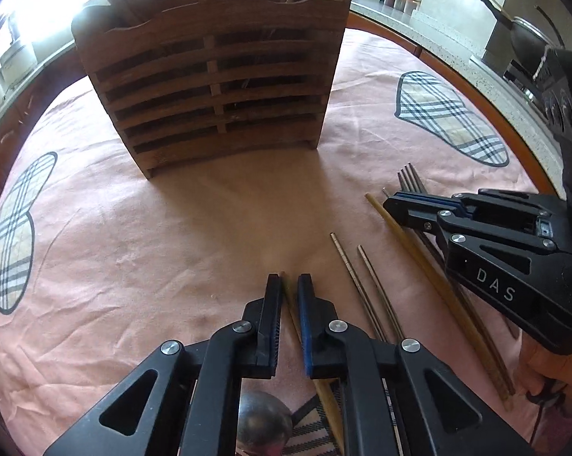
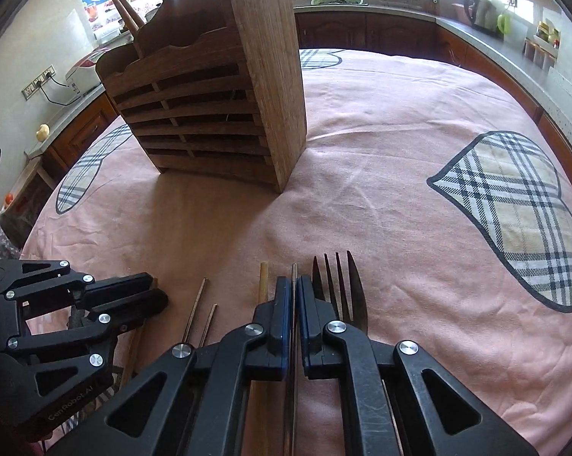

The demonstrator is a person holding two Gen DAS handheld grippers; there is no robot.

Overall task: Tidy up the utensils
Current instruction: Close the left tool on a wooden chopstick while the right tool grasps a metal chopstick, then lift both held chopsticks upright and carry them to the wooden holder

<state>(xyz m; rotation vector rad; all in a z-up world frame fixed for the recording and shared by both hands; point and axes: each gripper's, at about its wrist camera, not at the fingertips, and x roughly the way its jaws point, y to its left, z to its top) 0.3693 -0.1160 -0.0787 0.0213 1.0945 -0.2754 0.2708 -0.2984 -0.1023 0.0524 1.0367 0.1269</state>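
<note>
Two sets of tongs in view, both low over the bench. My left tongs [image 1: 289,277], bottom centre of the left wrist view, have their pads narrowed around a wooden chopstick [image 1: 325,391] lying on the cloth; a small gap shows on either side, so I log them as nearly together, not clamped. My right tongs [image 2: 294,279], bottom centre of the right wrist view, are closed on a thin metal chopstick [image 2: 293,271], pads pressed against it on both sides.

Just right of the right tongs lies a fork [image 2: 343,285], tines pointing up-frame. Just left lies a pale wooden chopstick [image 2: 263,281], then a pair of metal chopsticks [image 2: 200,311] further left. A spoon bowl [image 1: 263,425] shows at the bottom edge of the left wrist view, under the left tongs.

Wooden slatted utensil holder [image 1: 217,87] stands upright in the upper centre, well apart from both tongs, with handles sticking out of its top. Pink tablecloth [image 1: 133,247] with plaid heart patches covers the bench.
</note>
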